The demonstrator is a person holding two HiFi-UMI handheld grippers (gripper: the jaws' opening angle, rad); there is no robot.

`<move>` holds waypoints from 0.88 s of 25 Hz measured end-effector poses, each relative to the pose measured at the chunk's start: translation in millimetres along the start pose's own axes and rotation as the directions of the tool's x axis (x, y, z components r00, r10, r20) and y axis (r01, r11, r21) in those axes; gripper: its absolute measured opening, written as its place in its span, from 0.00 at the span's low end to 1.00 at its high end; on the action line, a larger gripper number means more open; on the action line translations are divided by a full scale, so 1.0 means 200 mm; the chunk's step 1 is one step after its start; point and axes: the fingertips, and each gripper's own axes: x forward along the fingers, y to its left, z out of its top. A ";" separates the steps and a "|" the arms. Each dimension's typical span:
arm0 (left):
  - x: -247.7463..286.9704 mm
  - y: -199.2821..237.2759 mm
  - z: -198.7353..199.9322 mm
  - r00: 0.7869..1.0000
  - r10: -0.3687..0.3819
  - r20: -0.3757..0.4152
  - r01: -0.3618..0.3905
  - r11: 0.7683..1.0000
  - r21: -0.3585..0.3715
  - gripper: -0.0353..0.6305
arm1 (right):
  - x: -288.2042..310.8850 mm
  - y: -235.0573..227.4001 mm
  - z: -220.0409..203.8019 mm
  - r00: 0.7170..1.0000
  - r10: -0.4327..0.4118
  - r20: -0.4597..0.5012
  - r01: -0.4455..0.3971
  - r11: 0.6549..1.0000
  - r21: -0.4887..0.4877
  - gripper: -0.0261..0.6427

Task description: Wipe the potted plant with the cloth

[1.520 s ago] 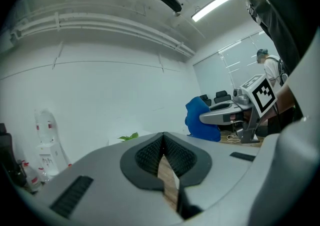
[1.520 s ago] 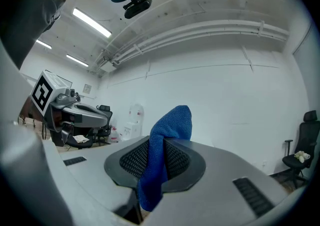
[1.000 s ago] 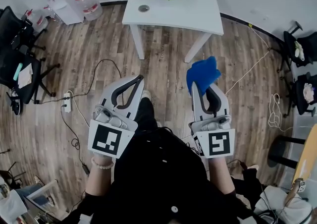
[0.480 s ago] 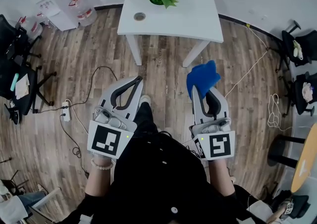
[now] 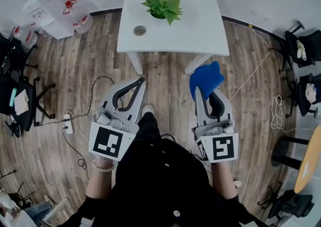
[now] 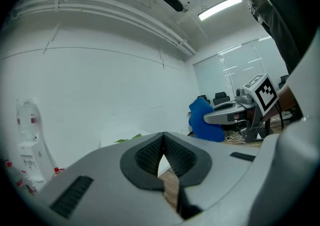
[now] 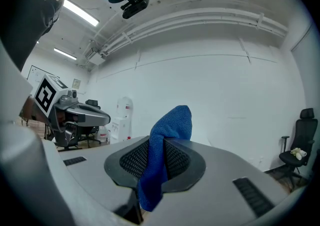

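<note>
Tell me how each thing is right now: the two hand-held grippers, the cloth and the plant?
Left hand-held gripper: shut, nothing in it.
Right hand-held gripper: shut on the cloth.
Cloth: bunched up, pinched between the right jaws, sticking out past them.
Plant: upright on the table, not touched by either gripper.
</note>
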 end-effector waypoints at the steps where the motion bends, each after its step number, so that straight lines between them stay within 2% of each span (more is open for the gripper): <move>1: 0.03 0.04 -0.01 1.000 -0.005 -0.001 0.005 1.000 -0.004 0.07 | 0.05 -0.01 0.01 1.000 -0.006 -0.002 0.006 1.000 0.000 0.17; 10: 0.31 0.36 0.00 0.998 -0.055 0.029 0.055 0.998 0.003 0.07 | 0.41 -0.09 0.06 0.998 -0.055 -0.010 0.055 0.998 -0.012 0.17; 22: 0.49 0.66 -0.07 0.996 -0.082 0.044 0.081 0.997 0.009 0.07 | 0.74 -0.14 0.06 0.995 -0.100 -0.016 0.100 0.995 -0.019 0.17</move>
